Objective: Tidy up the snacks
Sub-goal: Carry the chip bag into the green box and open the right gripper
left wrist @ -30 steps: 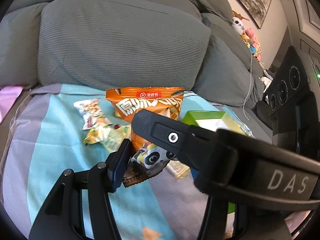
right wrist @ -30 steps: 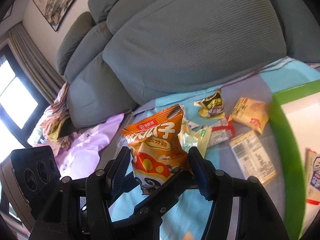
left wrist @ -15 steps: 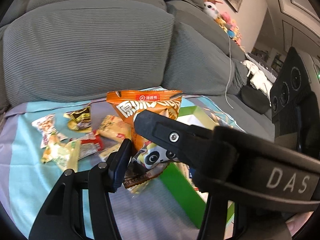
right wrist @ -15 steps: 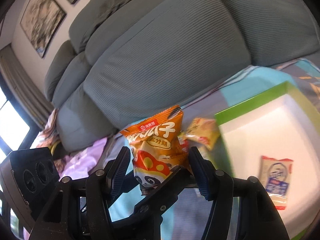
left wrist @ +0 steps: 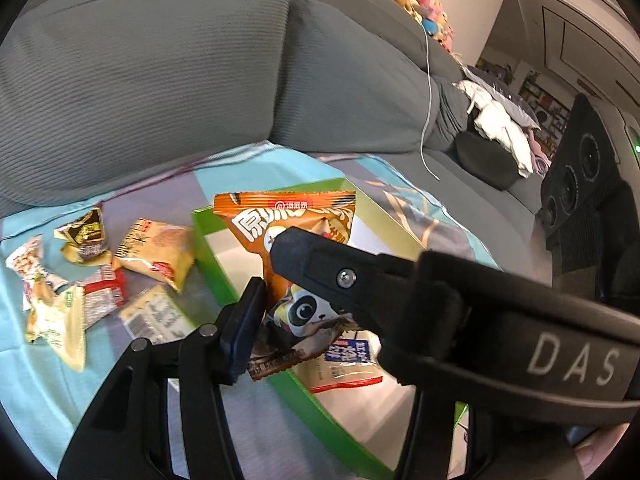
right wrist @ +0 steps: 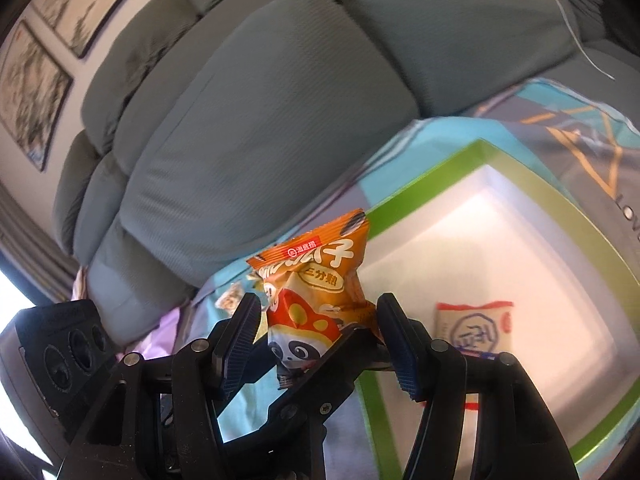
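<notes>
Both tongs clench one orange panda snack bag [left wrist: 288,240]: the left tongs [left wrist: 276,296] pinch its lower part, the right tongs [right wrist: 316,336] its sides. It hangs above the near edge of a green-rimmed white box [right wrist: 420,188] (one white packet [right wrist: 476,326] lies inside) on a sofa's blue patterned sheet [left wrist: 32,392]; loose snack packets [left wrist: 156,248] lie left of the box

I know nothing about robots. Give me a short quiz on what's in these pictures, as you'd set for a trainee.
1. Which animal is printed on the orange bag?
2. True or false: the green-rimmed box is empty.
3. The loose snacks lie on: a) a floor, b) a blanket, c) a shelf.

Key: 1. A panda. 2. False: a packet lies inside. 3. b.
</notes>
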{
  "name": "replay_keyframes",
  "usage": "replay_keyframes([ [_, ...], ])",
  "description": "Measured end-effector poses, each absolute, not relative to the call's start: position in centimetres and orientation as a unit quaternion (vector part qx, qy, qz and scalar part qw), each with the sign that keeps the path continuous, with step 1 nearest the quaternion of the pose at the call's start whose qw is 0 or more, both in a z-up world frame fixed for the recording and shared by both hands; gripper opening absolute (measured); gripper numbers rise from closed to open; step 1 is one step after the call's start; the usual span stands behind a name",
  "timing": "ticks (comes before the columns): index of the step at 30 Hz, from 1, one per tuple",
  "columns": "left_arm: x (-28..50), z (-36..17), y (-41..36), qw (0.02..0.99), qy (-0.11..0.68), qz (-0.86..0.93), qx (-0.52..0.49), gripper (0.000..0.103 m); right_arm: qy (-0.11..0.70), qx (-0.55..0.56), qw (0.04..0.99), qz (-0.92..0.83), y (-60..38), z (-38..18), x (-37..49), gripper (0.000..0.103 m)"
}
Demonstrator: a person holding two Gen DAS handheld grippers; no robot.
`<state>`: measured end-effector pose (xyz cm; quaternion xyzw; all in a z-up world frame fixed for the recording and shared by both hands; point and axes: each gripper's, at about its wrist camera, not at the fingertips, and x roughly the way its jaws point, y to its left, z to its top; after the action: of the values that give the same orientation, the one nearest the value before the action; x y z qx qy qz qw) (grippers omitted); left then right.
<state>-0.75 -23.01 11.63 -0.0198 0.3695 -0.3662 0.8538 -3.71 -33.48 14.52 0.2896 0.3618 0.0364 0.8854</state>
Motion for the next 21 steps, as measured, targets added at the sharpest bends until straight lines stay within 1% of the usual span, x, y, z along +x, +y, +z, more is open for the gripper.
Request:
replay_keyframes([
  [12, -0.8, 10.3, -26.5, 0.826, 0.408, -0.389, 0.002, 0.052, 0.384, 0.331, 0.862, -0.008, -37.1, 12.8, -4.4, 0.063],
  [21, -0.6, 9.5, -27.6, 0.813, 0.429, -0.393, 0.01, 0.052, 0.4, 0.348, 0.848, -0.025, -38.6, 11.7, -4.6, 0.063],
])
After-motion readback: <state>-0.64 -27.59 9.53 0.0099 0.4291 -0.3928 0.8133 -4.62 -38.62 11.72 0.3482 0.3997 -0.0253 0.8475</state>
